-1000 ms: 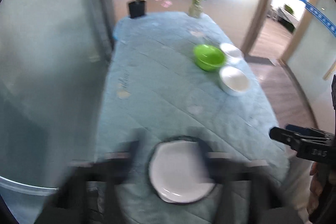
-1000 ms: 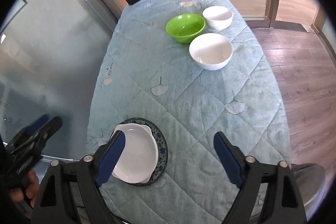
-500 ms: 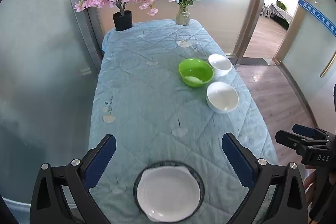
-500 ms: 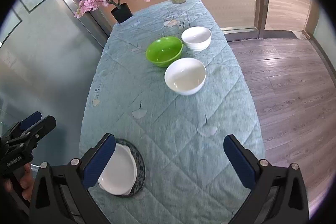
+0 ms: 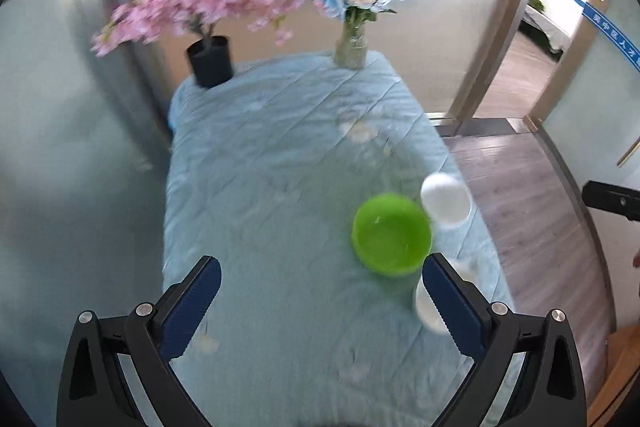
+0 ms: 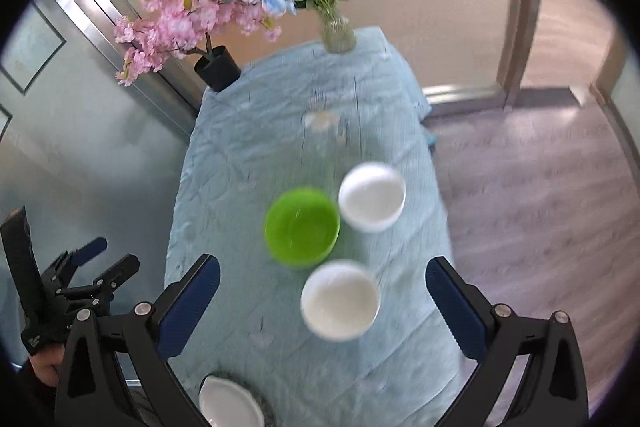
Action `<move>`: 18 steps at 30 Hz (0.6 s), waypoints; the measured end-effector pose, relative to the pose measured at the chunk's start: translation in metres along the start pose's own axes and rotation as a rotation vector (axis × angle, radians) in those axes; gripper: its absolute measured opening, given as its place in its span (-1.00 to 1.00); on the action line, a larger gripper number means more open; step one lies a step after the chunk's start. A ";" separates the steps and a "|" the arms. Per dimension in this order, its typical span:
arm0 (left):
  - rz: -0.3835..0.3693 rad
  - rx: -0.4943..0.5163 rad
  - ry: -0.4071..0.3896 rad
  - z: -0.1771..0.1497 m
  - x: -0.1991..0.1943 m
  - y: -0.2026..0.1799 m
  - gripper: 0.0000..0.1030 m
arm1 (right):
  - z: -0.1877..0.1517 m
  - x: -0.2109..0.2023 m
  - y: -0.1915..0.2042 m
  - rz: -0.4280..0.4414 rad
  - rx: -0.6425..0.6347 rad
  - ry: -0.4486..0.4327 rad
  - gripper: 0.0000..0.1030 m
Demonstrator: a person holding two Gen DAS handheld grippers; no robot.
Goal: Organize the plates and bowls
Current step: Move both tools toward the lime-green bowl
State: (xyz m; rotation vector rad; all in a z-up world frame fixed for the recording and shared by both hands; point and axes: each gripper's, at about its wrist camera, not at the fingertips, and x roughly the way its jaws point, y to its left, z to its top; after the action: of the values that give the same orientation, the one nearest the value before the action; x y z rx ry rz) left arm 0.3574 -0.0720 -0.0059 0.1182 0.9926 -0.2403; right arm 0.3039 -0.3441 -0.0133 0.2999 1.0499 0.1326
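With the white plate (image 6: 230, 403) stacked on a patterned one at the near table edge, it's the bowls' turn: green bowl (image 6: 302, 229) mid-table, one white bowl (image 6: 340, 301) nearest, another (image 6: 372, 197) beyond it. Both the right claw (image 6: 322, 301) and the left claw (image 5: 320, 301) gape wide, holding nothing. Next, nest them; flower vase (image 6: 338, 33) and black pot (image 6: 218, 67) stand well clear.

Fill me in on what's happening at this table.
A person holds a claw in each hand over a blue quilted table. Both the left claw and right claw are open and empty. A green bowl sits between two white bowls, all loose. A white plate already rests on a patterned one near the edge.
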 end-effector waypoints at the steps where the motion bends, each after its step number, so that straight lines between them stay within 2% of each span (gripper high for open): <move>1: -0.016 0.011 0.008 0.018 0.013 -0.001 0.97 | 0.012 0.005 0.000 -0.014 -0.010 0.009 0.99; 4: -0.042 0.022 0.043 0.051 0.051 -0.006 0.97 | 0.029 0.028 0.000 -0.037 -0.023 0.031 0.98; 6: -0.061 0.030 0.075 0.062 0.078 -0.011 0.97 | 0.031 0.054 -0.001 -0.024 -0.010 0.079 0.98; 10: -0.075 0.050 0.155 0.061 0.133 -0.018 0.97 | 0.020 0.113 -0.010 0.008 0.073 0.171 0.98; 13: -0.090 0.064 0.206 0.045 0.167 -0.023 0.95 | 0.012 0.155 -0.015 -0.035 0.089 0.216 0.96; 16: -0.104 0.064 0.248 0.032 0.197 -0.028 0.91 | 0.007 0.180 -0.024 -0.024 0.139 0.263 0.86; 17: -0.108 0.061 0.259 0.030 0.207 -0.028 0.87 | 0.005 0.189 -0.026 -0.013 0.156 0.280 0.77; 18: -0.113 0.056 0.271 0.028 0.218 -0.027 0.86 | 0.005 0.195 -0.026 -0.009 0.159 0.292 0.56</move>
State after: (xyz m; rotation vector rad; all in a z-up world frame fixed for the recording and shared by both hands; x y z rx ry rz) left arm 0.4871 -0.1357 -0.1731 0.1485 1.2646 -0.3621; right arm 0.4039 -0.3213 -0.1813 0.4281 1.3541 0.0862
